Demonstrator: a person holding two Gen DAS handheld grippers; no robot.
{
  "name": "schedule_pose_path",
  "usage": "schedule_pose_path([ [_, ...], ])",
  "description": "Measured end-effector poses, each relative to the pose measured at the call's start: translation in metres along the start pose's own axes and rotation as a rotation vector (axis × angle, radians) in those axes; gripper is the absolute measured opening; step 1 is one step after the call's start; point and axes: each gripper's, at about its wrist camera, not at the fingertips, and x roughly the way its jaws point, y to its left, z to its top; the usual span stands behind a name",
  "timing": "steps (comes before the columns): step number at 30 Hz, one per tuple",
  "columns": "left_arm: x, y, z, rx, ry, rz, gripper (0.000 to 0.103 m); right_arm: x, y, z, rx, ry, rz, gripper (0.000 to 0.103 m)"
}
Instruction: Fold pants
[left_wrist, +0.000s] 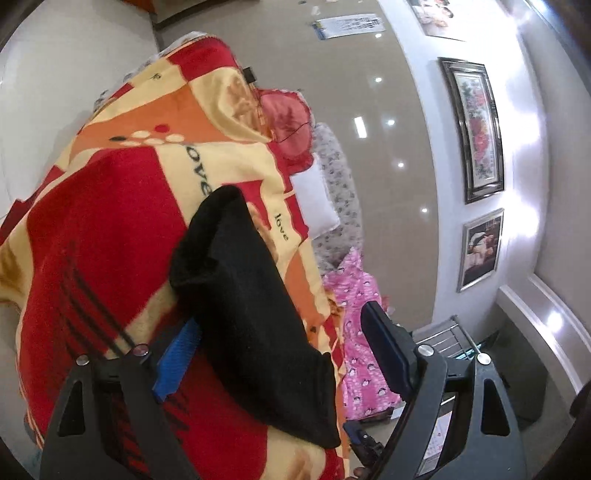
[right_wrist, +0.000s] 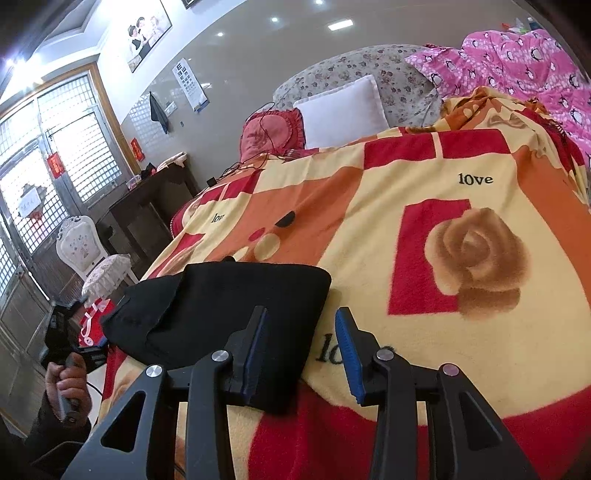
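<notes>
Two close wrist views over one blanket, left rolled sideways, right upright.

Open blanket lies right of the folded black pants; pillows block the bed's far end.

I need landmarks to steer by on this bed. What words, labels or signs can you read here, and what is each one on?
"love": printed on the blanket, and again at.
"lo...": same blanket, the rest hidden behind the right gripper.
Eye chart on the wall: rows too small to read.
Red door signs: characters blurred.
Black pants: no label visible.
</notes>
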Motion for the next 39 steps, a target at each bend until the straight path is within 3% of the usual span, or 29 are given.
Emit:
schedule_pose_path([
  [4,0.001,-0.012,-0.004,0.078,-0.003,0.063,0.083,0.000,0.000,0.000,0.003,0.001,0.002,0.039],
  [5,0.001,-0.014,-0.006,0.095,-0.007,0.080,0.077,0.001,0.000,0.000,0.005,0.001,0.002,0.039],
  [6,0.001,-0.015,-0.007,0.112,-0.013,0.105,0.058,0.001,0.001,0.000,0.004,0.002,0.002,0.039],
  [7,0.002,-0.014,-0.008,0.122,-0.017,0.144,0.047,0.002,0.001,0.000,0.003,0.002,0.002,0.039],
  [8,0.002,-0.010,-0.008,0.114,-0.022,0.182,0.023,0.002,0.001,0.000,0.002,0.003,0.001,0.039],
  [9,0.001,-0.006,-0.008,0.103,-0.025,0.205,0.014,0.002,0.001,0.000,0.001,0.003,0.000,0.039],
  [10,0.001,-0.003,-0.008,0.095,-0.024,0.223,0.012,0.001,0.001,0.000,0.001,0.002,0.001,0.039],
  [12,0.001,-0.013,-0.013,0.154,-0.040,0.265,0.010,0.001,0.000,0.000,0.005,-0.002,0.002,0.039],
  [15,0.003,-0.056,-0.025,0.365,-0.079,0.310,0.009,-0.001,-0.003,0.000,0.017,-0.009,0.006,0.039],
  [17,0.010,-0.093,-0.038,0.531,-0.080,0.274,0.009,-0.002,-0.004,0.000,0.024,-0.014,0.008,0.039],
  [21,0.034,-0.147,-0.066,0.750,-0.029,0.163,0.008,-0.002,-0.004,0.000,0.025,-0.022,0.013,0.039],
  [24,0.059,-0.175,-0.090,0.840,0.045,0.098,0.008,-0.004,-0.004,0.000,0.022,-0.028,0.017,0.039],
  [27,0.083,-0.191,-0.114,0.902,0.110,0.085,0.008,-0.009,-0.006,0.007,0.061,-0.053,0.039,0.042],
  [28,0.087,-0.195,-0.119,0.913,0.123,0.082,0.008,-0.009,-0.007,0.016,0.101,-0.064,0.095,0.042],
  [29,0.090,-0.198,-0.128,0.930,0.138,0.078,0.008,-0.007,-0.006,0.031,0.163,-0.066,0.212,0.042],
  [30,0.090,-0.201,-0.137,0.948,0.148,0.079,0.008,-0.006,-0.002,0.040,0.185,-0.062,0.275,0.049],
  [31,0.094,-0.204,-0.141,0.966,0.152,0.085,0.008,-0.003,0.005,0.053,0.201,-0.052,0.369,0.065],
  [32,0.093,-0.207,-0.152,0.995,0.161,0.088,0.008,0.001,0.017,0.066,0.207,-0.035,0.479,0.072],
  [34,0.095,-0.211,-0.168,1.054,0.172,0.103,0.008,0.010,0.037,0.086,0.208,-0.004,0.602,0.083],
  [37,0.096,-0.215,-0.186,1.126,0.166,0.121,0.008,0.021,0.059,0.102,0.173,0.060,0.666,0.087],
  [39,0.097,-0.218,-0.194,1.179,0.152,0.134,0.008,0.034,0.072,0.106,0.110,0.131,0.614,0.087],
])
